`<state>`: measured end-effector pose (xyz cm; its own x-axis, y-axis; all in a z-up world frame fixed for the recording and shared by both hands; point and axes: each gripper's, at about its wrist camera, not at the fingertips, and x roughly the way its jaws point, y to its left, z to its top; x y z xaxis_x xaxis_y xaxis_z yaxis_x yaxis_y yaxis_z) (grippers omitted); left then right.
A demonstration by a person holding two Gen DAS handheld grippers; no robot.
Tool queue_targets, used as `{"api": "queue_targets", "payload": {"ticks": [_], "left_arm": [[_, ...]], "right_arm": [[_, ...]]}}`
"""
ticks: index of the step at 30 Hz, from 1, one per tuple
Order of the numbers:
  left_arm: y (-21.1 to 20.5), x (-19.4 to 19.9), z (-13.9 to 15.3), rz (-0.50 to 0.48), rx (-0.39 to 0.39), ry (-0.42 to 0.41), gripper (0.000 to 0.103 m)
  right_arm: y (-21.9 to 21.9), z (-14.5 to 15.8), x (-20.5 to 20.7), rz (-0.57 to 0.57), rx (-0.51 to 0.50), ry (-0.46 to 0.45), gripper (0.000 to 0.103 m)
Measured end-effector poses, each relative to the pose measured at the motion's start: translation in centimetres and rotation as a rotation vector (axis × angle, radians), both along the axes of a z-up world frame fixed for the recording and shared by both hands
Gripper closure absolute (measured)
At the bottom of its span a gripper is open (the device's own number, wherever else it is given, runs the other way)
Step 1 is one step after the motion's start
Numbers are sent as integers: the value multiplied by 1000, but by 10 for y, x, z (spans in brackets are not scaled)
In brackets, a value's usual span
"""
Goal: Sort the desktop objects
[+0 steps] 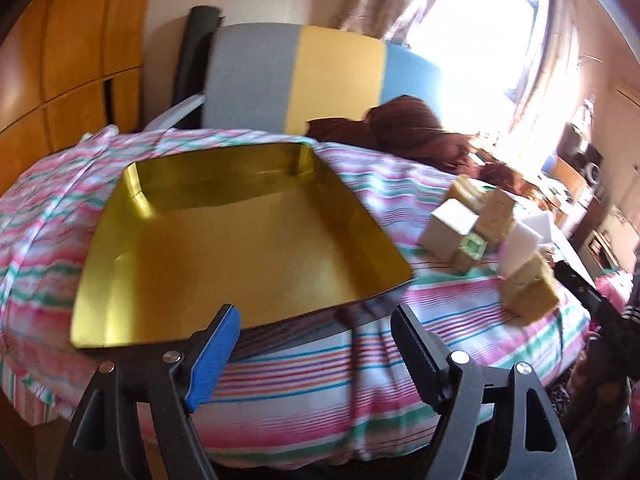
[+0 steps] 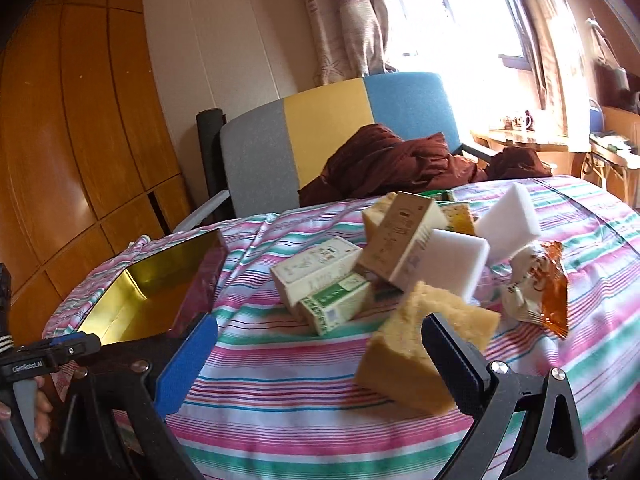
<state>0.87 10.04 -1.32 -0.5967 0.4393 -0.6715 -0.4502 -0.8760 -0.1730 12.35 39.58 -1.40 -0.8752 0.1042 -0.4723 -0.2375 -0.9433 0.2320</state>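
A gold tray (image 1: 240,240) lies empty on the striped tablecloth (image 1: 304,392), just ahead of my left gripper (image 1: 316,320), which is open and holds nothing. To its right is a pile of small cartons (image 1: 452,228) and sponges. In the right wrist view my right gripper (image 2: 320,336) is wide open. A yellow sponge (image 2: 404,344) sits tilted against the inner side of its right finger, apart from the blue pad. Behind it lie a green carton (image 2: 340,304), a pale carton (image 2: 316,268), a brown carton (image 2: 400,236) and two white sponges (image 2: 508,220).
An orange snack packet (image 2: 548,288) lies right of the pile. A grey, yellow and blue chair (image 2: 332,136) with brown cloth (image 2: 384,160) on it stands behind the table. Wooden cupboards (image 2: 80,140) fill the left. A hand on the left gripper's handle (image 2: 40,400) shows at the left edge.
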Motion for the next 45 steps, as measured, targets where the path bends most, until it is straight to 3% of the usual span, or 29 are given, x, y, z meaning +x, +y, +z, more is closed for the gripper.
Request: {"api": "queue_targets", "payload": {"ticks": [4,10,17,26,33,38,45], "left_arm": [[48,1,16,-120,-25,48,23],[133,-14,18,-314,-161,85,23],[195,-49,6,-467,-255,9,23],[237,-92,-19,-499,-330,-96,24],[249,-101,-33,-531,-365,-116,24],[253,-108,-43,-552,-350,-164,41],[231,-109,-43,-451,-284,-201,49]], "right_arm": [[31,-2,16,-77,-9,2,0],[57,-11,26,-137,-43,11,0],[60,-18,24,-132,-9,12,0],[75,-19,27,-143,-31,53,0],[94,-32,28,-171,-94,51,0],[99,-39,28,-186,-108,32,0],[99,-42,27,-200,-112,17,0]]}}
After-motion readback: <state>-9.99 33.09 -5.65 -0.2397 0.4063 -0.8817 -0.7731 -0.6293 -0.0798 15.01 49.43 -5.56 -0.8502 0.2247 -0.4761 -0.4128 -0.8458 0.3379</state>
